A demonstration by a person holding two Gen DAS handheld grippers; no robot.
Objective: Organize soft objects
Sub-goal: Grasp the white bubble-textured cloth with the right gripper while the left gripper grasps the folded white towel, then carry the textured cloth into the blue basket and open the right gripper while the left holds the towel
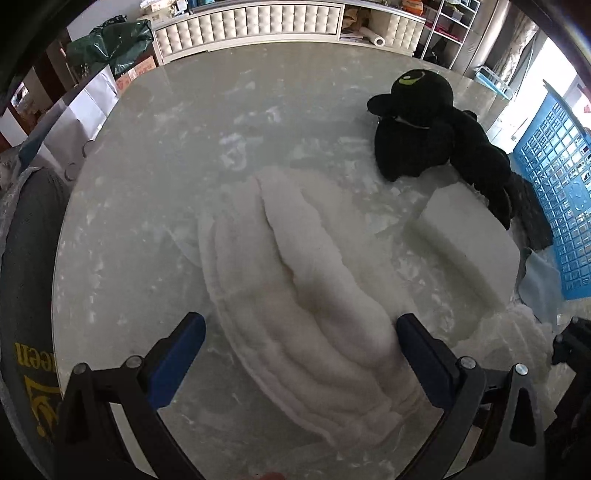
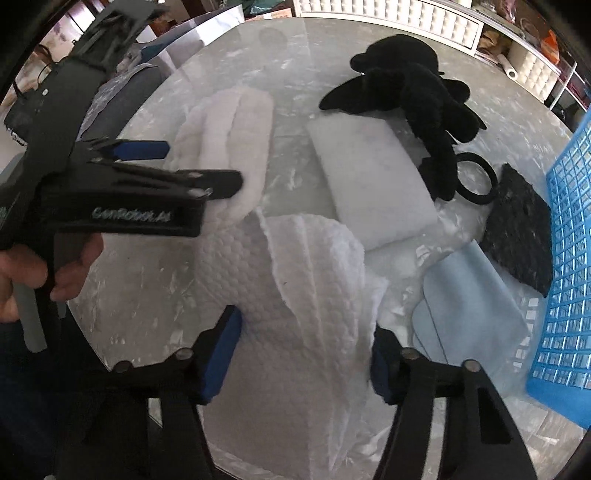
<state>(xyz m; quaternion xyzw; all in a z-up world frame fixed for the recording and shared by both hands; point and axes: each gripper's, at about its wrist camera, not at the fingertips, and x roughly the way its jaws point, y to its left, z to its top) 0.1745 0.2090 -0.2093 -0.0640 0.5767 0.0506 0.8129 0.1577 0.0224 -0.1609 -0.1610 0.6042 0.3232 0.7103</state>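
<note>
A folded white fluffy towel [image 1: 295, 273] lies on the marble table [image 1: 155, 177]. My left gripper [image 1: 301, 354] is open, its jaws on either side of the towel's near end; it also shows in the right wrist view [image 2: 199, 166] over that towel [image 2: 229, 133]. My right gripper [image 2: 304, 350] is open, its jaws around a white embossed cloth [image 2: 295, 280]. A black plush toy [image 1: 424, 125] lies behind a white foam block [image 1: 465, 236], both also in the right wrist view, plush [image 2: 406, 88] and block [image 2: 373, 177].
A blue plastic basket [image 2: 565, 266] stands at the right, also in the left wrist view [image 1: 561, 192]. By it lie a dark sponge pad [image 2: 517, 229], a black ring [image 2: 476, 181] and a light blue cloth [image 2: 469, 310]. A white cabinet [image 1: 258, 26] stands beyond the table.
</note>
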